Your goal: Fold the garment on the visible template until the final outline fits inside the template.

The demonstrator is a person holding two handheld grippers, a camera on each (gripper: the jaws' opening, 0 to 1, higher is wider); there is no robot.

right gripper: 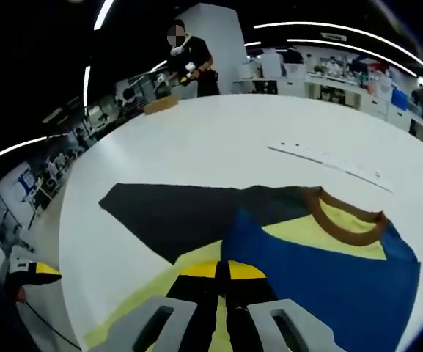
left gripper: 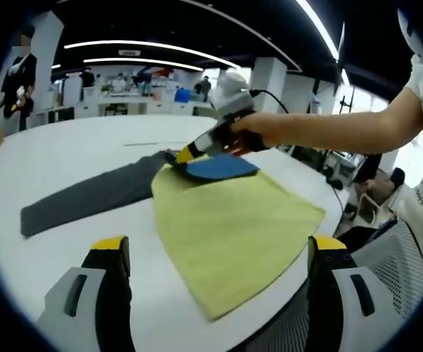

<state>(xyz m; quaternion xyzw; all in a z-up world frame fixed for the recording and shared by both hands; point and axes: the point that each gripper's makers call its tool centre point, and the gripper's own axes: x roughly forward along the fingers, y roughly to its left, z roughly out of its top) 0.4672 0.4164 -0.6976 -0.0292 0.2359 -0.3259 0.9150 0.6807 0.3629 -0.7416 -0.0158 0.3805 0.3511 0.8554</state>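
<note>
Right tool [right gripper: 222, 273] pinches garment [right gripper: 321, 286] on table [right gripper: 211, 147].

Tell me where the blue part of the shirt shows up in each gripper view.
Left gripper view: the blue part lies above centre, at the yellow cloth's far end, under the right gripper.
Right gripper view: the blue part covers the lower right, past the shut fingers.
Shared landmark: the dark grey sleeve beside it.

Bright, even light from ceiling strips [left gripper: 152, 50]; white table [left gripper: 72, 150] slightly glary; soft shadows; strong fisheye bending at edges; background soft.
</note>
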